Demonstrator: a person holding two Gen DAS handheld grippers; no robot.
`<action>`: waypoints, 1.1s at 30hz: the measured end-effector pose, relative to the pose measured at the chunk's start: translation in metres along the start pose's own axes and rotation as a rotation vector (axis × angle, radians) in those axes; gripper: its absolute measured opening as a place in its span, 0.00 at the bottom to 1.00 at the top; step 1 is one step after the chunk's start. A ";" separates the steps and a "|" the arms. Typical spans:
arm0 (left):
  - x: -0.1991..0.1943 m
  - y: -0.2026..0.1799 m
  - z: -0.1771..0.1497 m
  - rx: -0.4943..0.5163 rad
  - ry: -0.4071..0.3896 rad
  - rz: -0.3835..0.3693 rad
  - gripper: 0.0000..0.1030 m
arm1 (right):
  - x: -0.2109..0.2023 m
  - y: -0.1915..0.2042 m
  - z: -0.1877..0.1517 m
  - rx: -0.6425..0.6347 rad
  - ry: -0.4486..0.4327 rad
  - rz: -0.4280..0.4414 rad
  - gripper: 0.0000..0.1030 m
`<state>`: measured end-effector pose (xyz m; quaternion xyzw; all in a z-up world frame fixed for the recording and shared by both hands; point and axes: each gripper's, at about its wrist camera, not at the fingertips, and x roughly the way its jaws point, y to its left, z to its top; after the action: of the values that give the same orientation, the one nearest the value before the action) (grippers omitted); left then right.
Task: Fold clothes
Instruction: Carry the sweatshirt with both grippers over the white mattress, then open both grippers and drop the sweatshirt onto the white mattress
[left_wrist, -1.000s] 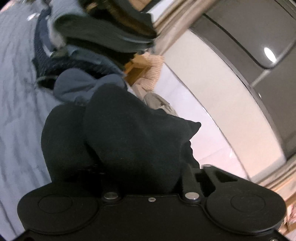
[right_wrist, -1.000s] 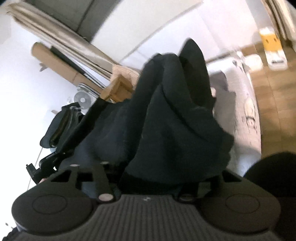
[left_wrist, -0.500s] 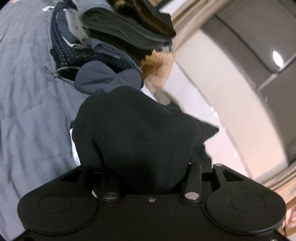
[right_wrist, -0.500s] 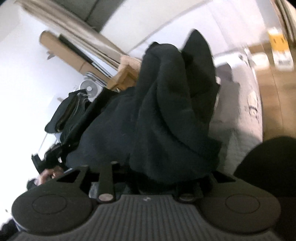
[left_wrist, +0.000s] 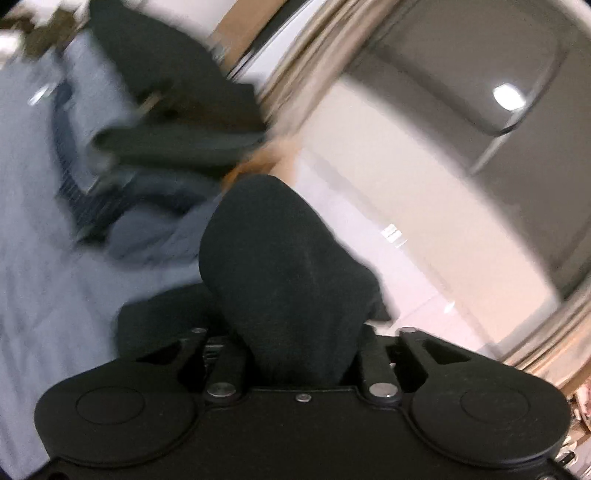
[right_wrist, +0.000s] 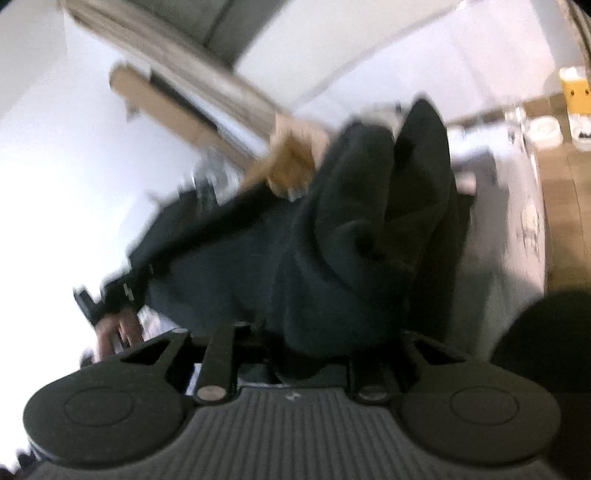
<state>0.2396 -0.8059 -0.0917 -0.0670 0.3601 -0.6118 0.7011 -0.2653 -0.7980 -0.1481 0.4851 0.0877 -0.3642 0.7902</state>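
- Left claw (left_wrist: 301, 354): I had it clamped on a bunched end of the black garment (left_wrist: 288, 266), cloth humped straight ahead of it.
- Right claw (right_wrist: 314, 350): I had it gripping the garment's other bunched end, folds rising ahead.
- Garment: lifted clear above the grey bed (left_wrist: 40, 280), slung between both claws; its long axis, I judged, ran claw to claw, neither nearer.
- Clothes stack (left_wrist: 177, 122): far side of bed, blurred.
- Hidden: both claws' fingertips under cloth; garment type indistinguishable.
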 end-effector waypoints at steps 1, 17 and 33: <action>-0.004 0.002 -0.003 0.005 0.002 0.016 0.33 | 0.005 -0.002 -0.006 -0.017 0.040 -0.024 0.26; -0.039 -0.037 -0.054 0.181 0.055 0.142 0.53 | -0.081 -0.016 0.035 -0.297 -0.068 -0.228 0.57; -0.014 -0.202 -0.134 0.511 0.121 0.075 0.54 | 0.056 0.012 0.148 -0.466 0.027 -0.249 0.60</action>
<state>-0.0027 -0.7954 -0.0758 0.1623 0.2372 -0.6592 0.6949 -0.2486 -0.9448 -0.0912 0.2804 0.2387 -0.4219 0.8285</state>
